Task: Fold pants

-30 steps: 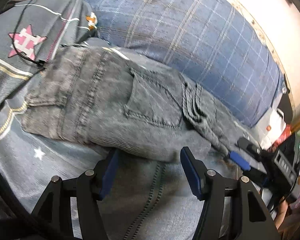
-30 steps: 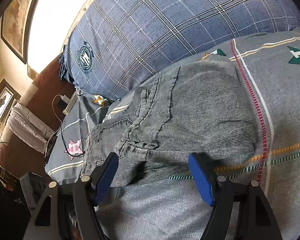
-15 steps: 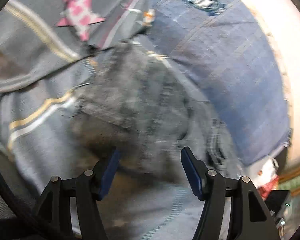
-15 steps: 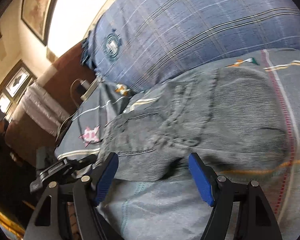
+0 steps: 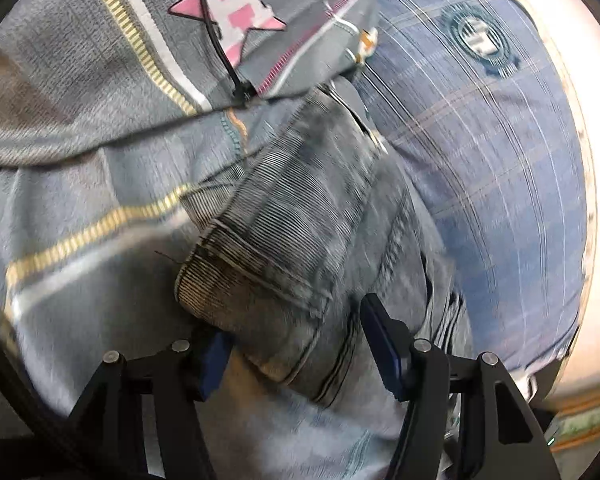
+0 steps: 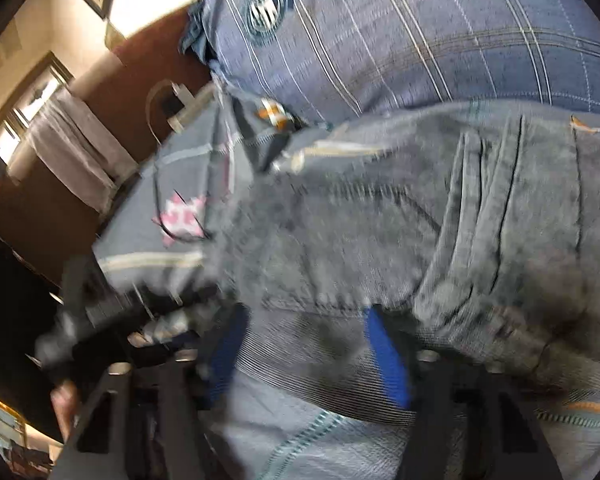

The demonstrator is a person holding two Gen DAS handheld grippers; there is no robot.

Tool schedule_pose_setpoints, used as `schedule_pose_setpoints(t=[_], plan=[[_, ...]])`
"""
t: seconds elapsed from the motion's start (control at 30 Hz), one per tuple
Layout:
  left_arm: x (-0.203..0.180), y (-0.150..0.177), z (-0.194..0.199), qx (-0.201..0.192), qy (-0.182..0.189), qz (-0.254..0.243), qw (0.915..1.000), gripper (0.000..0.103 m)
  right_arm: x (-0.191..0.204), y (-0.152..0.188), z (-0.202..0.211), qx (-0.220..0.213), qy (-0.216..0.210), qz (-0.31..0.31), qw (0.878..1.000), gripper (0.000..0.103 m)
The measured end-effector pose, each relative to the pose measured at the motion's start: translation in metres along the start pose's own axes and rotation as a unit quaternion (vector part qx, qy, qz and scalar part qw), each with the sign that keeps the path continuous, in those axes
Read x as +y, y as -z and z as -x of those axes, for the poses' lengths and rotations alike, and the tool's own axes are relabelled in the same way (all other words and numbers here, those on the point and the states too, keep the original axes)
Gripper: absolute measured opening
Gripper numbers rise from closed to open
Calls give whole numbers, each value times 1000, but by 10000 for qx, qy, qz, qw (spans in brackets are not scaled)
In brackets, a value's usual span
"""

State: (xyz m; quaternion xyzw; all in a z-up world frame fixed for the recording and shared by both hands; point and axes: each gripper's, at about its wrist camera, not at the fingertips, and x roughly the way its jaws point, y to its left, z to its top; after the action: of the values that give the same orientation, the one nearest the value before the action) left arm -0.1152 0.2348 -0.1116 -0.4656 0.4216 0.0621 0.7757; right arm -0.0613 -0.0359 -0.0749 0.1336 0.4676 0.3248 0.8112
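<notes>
Striped bedsheet, folded grey denim pants, hem frayed

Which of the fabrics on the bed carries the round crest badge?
The blue plaid pillow behind the grey jeans. The grey bedsheet has a pink star and stripes instead.

pants: grey denim, coarse, matt | bedsheet: soft woven cloth | pillow: plaid cloth, matt
</notes>
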Motion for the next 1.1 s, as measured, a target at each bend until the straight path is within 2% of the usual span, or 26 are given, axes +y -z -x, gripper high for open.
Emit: schedule_pose_setpoints(t=[0.03, 0.07, 0.13, 0.2, 0.23, 0.27, 0.3, 0.4, 0.43, 0.47, 0.5, 0.53, 0.6, 0.63, 0.67, 0.77, 0.83, 0.87, 0.93, 1.0, 1.07, 1.1], plan=[[-4, -3, -1, -38, -39, 9, 10000, 62, 0, 5, -5, 84, 109, 70, 9999, 45], [-9, -6, -3, -93, -113, -31, 9999, 62, 0, 7, -7, 78, 184, 149, 9997, 43], [-20, -6, -10, -167, -302, -244, 9991, 62, 0, 8, -6, 55, 200, 241, 9995, 43], [-34, -4, -17, -265, -661, -651, 9953, 62, -2, 6, -6, 75, 170, 186, 9997, 43], [-34, -2, -15, -326, -756, -755, 9937, 56, -4, 7, -8, 91, 158, 142, 9997, 42], [-34, -2, -13, -355, -818, -779, 9930, 37, -6, 8, -8, 92, 155, 119, 9998, 42], [-34, -2, -6, -455, -770, -736, 9933, 32, -7, 8, -8, 82, 134, 93, 9998, 42], [-41, 1, 11, -759, -555, -902, 9915, 32, -7, 9, -6, 110, 138, 110, 9998, 42], [-44, 1, 9, -748, -542, -958, 9911, 34, -6, 9, -5, 121, 130, 129, 9998, 42], [-46, 0, 4, -668, -610, -976, 9911, 46, -6, 9, -4, 130, 133, 130, 9997, 42], [-45, -3, -5, -486, -719, -906, 9921, 52, -7, 9, -4, 144, 134, 121, 9997, 42], [-44, -7, -14, -351, -758, -776, 9935, 53, -7, 9, -5, 152, 125, 100, 9998, 42], [-38, -12, -22, -267, -811, -656, 9942, 47, -8, 9, -3, 166, 83, 63, 9998, 42], [-39, -11, -20, -322, -805, -674, 9939, 36, -8, 8, 0, 181, 21, 77, 9998, 42], [-41, -10, -15, -430, -809, -751, 9930, 29, -9, 6, 6, 167, -51, 85, 9998, 42], [-52, -1, 0, -754, -825, -1093, 9877, 27, -14, -8, 48, -307, -115, 93, 9994, 48], [-56, 5, 5, -871, -922, -1274, 9837, 28, -21, -15, 76, -686, 105, 133, 9975, 77], [-55, 6, 4, -873, -983, -1287, 9829, 28, -26, -17, 87, -853, 245, 173, 9959, 80], [-52, 5, -2, -774, -1043, -1194, 9843, 29, -35, -17, 93, -864, 454, 217, 9950, 80], [-47, 1, -6, -670, -959, -1017, 9879, 29, -40, -19, 82, -654, 604, 236, 9958, 80], [-40, 0, -7, -615, -870, -923, 9900, 30, -31, -23, 66, -423, 697, 514, 9953, 80], [-39, 0, -7, -600, -868, -925, 9901, 30, -23, -25, 54, -319, 971, 786, 9917, 80]])
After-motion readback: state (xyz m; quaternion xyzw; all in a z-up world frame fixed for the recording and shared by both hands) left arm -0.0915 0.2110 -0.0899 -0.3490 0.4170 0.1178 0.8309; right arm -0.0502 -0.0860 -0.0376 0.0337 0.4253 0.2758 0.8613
